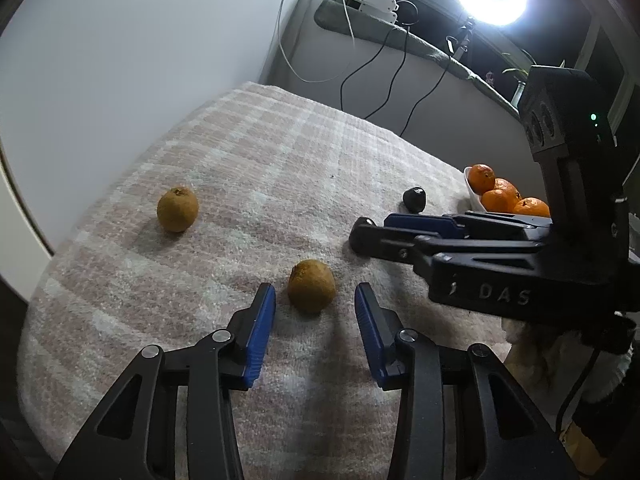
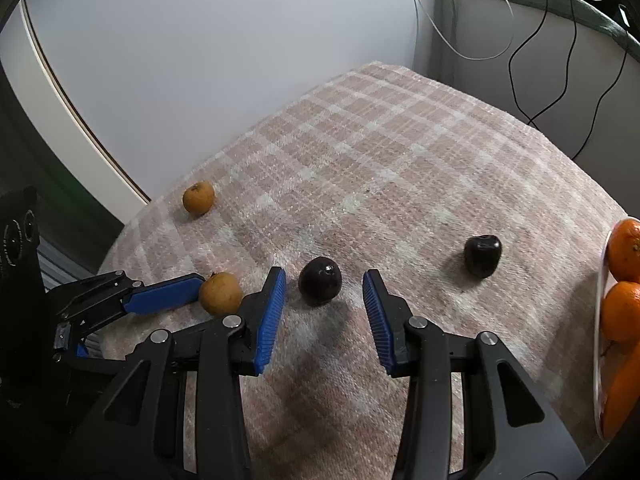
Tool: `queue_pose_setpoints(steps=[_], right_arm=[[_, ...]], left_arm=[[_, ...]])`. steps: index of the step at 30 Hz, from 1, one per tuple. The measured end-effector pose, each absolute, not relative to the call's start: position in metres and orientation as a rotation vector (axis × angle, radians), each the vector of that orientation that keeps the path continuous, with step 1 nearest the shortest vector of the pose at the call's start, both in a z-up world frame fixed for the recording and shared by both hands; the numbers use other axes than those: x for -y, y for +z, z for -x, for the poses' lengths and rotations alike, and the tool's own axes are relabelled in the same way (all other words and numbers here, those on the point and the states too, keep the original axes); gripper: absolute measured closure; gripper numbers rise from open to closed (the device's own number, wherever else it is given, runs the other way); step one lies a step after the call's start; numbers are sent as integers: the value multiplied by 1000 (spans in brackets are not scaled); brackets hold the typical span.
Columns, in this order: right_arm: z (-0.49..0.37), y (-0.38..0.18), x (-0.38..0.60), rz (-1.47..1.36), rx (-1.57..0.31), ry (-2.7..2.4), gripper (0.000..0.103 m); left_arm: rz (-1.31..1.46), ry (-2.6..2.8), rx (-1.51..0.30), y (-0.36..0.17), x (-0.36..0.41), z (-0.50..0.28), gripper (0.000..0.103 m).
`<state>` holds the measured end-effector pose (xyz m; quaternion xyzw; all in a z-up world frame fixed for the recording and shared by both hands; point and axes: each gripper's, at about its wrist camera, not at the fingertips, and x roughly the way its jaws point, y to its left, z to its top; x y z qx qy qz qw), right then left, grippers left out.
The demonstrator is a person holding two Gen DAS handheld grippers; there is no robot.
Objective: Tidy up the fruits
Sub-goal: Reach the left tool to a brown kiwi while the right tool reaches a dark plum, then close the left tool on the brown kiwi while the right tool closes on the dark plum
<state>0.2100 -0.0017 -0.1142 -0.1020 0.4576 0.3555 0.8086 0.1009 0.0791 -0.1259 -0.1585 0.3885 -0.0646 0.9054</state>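
**Loose fruit on checked cloth, both grippers poised**

- Left gripper (image 1: 315, 306): jaws partly open, set either side of a brown fruit (image 1: 312, 286); a gap is seen on both sides, so nothing is held.
- Right gripper (image 2: 324, 292): jaws partly open around a dark fruit (image 2: 320, 286); pads not seen touching it, nothing held.
- Second brown fruit (image 1: 178, 209): left well apart, toward the far left of the checked cloth (image 1: 280, 152).
- Second dark fruit (image 2: 483, 255): lying between the right gripper and the white dish (image 2: 599, 320).
- Oranges (image 2: 622, 310): already gathered in the dish at the right edge.

Risks, as judged: round fruit may be rolled out from between the pads if one pad touches first. Soft skin may be bruised by too firm a squeeze. The two grippers are working close together, so a finger of one may be knocked against the other's fruit.
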Motion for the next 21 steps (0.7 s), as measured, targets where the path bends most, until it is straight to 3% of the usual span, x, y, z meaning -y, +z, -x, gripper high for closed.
queue_pose_setpoints(steps=[7, 12, 21], right_arm=[[-213, -121, -3, 238, -991, 760, 71], [-213, -122, -4, 241, -994, 767, 78], [-207, -115, 3, 229, -965, 762, 78]], left_arm=[[317, -135, -805, -127, -77, -105, 68], [313, -128, -805, -127, -77, -107, 77], [307, -124, -801, -127, -77, -105, 80]])
